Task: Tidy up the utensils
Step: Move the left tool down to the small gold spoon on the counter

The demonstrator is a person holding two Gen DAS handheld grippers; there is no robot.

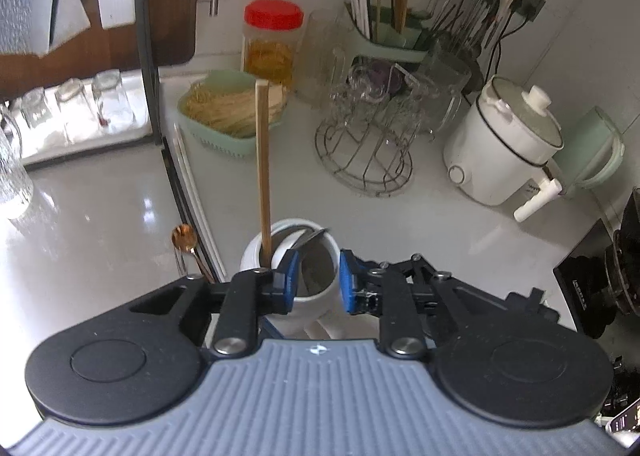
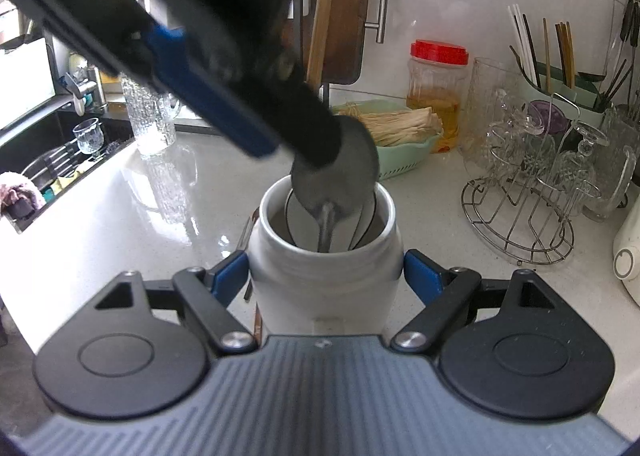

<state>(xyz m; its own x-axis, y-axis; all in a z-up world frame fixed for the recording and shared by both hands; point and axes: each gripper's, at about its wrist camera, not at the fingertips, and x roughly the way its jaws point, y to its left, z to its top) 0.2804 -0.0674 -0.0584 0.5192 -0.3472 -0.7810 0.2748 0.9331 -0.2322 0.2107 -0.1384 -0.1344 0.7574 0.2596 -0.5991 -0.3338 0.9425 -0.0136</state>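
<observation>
A: Nearest the lens, the right gripper (image 2: 326, 280) has its blue pads pressed to either side of the white ceramic jar (image 2: 325, 256). Why hold it at all?

B: Most likely to steady it. The jar is tall and narrow and stands on a glossy white counter (image 2: 120, 216), so a utensil dropped in could tip or slide it. Clamped on the jar's body, it stays upright while the other hand loads it.

A: And the left gripper (image 1: 316, 276)?

B: It hovers just above the jar's mouth, tilted down, jaws partly apart with nothing pressed between the pads. The metal spoon (image 2: 336, 176) stands handle-down in the jar, bowl up, leaning on the far rim; one fingertip seems to touch the bowl's back, though the blur makes that uncertain.

A: So the spoon looks released?

B: That is the judgement: it rests in the jar, not in the grip. A wooden utensil handle (image 1: 263, 160) also stands in the jar's left side, beside white ceramic spoons (image 2: 298, 222).

A: Anything left out?

B: A copper-coloured spoon (image 1: 185, 238) lies on the counter, left of the jar.
</observation>
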